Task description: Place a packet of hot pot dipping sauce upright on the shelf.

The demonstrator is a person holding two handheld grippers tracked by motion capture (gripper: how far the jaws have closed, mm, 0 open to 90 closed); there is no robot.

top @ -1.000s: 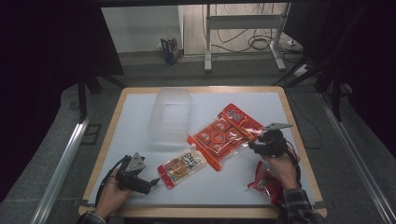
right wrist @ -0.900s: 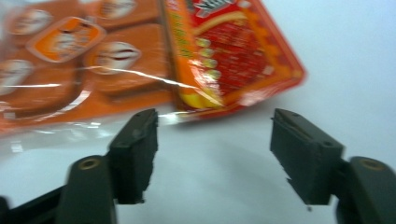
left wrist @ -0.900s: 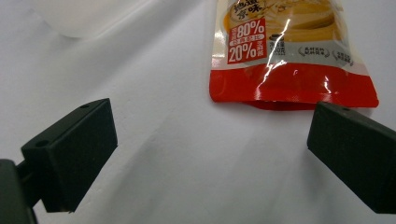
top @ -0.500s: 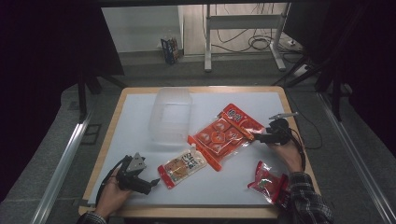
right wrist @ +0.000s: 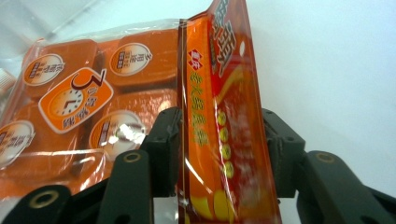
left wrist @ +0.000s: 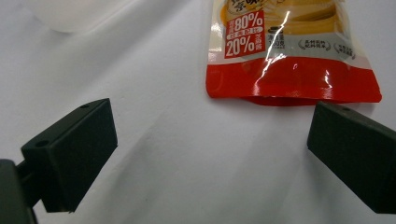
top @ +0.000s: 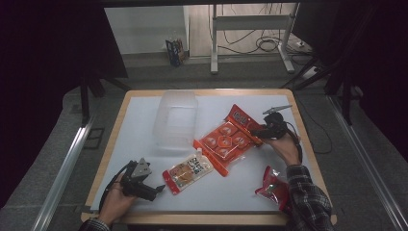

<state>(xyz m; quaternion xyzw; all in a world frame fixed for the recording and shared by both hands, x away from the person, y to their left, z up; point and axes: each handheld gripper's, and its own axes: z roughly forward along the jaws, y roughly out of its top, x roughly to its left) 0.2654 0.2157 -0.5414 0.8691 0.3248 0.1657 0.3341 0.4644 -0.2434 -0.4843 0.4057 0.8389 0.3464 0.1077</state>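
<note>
Orange snack bag [right wrist: 116, 93] lying on white table [right wrist: 336, 70]. Edge of the bag standing upright between the black jaws of the right gripper [right wrist: 219, 154], pinched from both sides.

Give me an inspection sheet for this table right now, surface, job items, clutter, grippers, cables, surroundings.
Surface: white table top, wooden rim.
Job's things: orange snack pack, edge pinched by right hand-held gripper; clear plastic container behind it.
Clutter: yellow-and-red pouch; small red packet by the right sleeve.
Grippers: left hand-held gripper open, facing the pouch.
Cables: one trails from each gripper; more on the floor.
Surroundings: metal stand legs, black curtains.
</note>
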